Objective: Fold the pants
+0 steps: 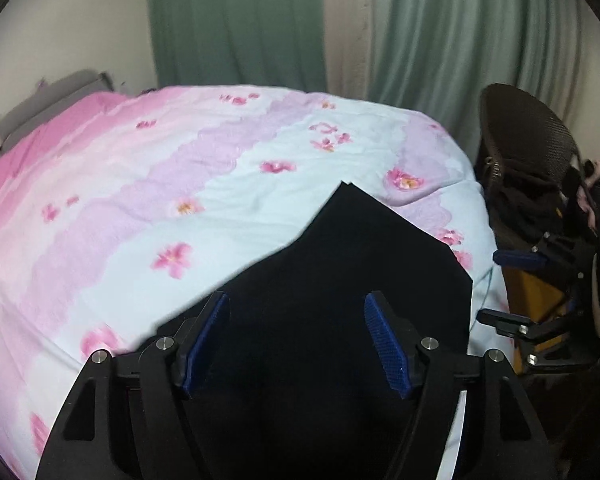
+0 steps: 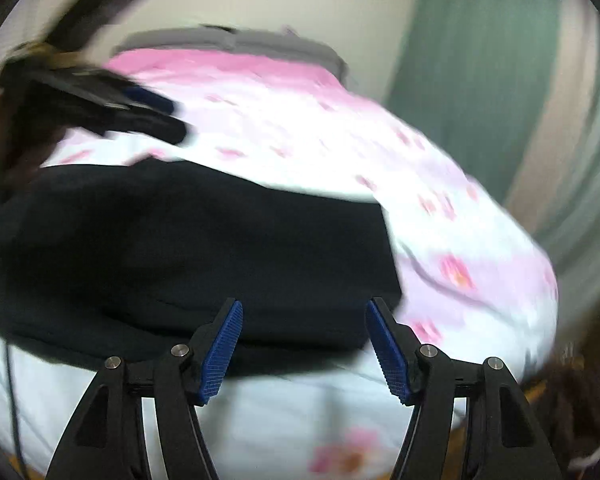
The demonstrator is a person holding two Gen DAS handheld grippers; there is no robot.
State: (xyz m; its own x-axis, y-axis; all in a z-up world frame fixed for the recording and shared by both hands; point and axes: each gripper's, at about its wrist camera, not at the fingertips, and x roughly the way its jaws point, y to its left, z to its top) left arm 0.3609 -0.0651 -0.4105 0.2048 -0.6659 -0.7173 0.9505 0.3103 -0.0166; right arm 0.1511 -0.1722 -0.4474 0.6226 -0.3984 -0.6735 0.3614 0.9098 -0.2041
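Left claw [image 1: 296, 344] angled down over the pants [image 1: 340, 280], jaws apart, nothing gripped; black cloth lies beneath the gap. Right claw [image 2: 304, 344] likewise tilted down, jaws apart, empty (view blurred). Pants [image 2: 180, 248] lie flat on the bed [image 1: 140, 200], near its front edge. Left view: right claw at 3 o'clock, chair [image 1: 528, 140] at 2 o'clock, curtains [image 1: 236, 20] at 12. Right view: left claw at 10 o'clock above the pants.
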